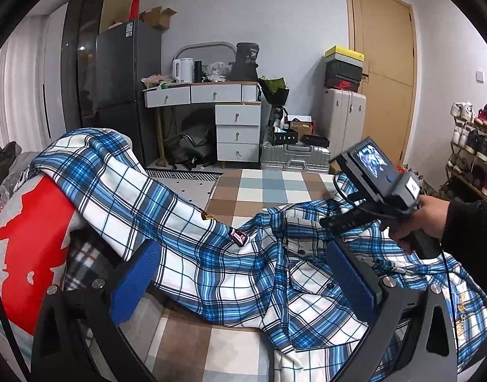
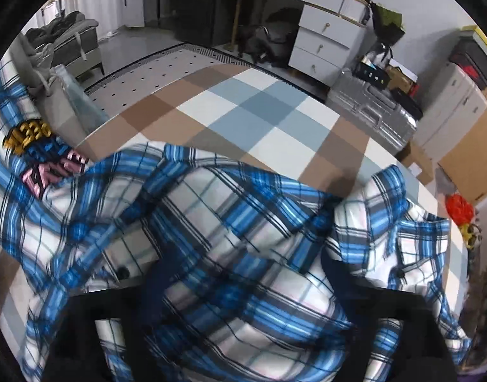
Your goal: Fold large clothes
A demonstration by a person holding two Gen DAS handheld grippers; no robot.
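A large blue, white and black plaid shirt (image 1: 230, 254) lies crumpled on a checked table (image 1: 262, 187). One part of it drapes up to the left over a pile. My left gripper (image 1: 243, 273) is open, its blue pads (image 1: 351, 273) spread wide just above the shirt's middle. The right gripper's body (image 1: 380, 187) shows at the right, held in a hand over the shirt's collar end. In the right wrist view the right gripper (image 2: 243, 280) is open with its dark fingers (image 2: 339, 273) low over the blurred shirt (image 2: 211, 216). The shirt has sewn patches (image 2: 52, 165).
A grey and red garment (image 1: 30, 238) lies on the pile at the left. Beyond the table's far edge (image 2: 259, 102) stand a white desk with drawers (image 1: 237, 124), a dark fridge (image 1: 125, 89), silver suitcases (image 1: 294, 156), a door and a shoe rack (image 1: 476, 149).
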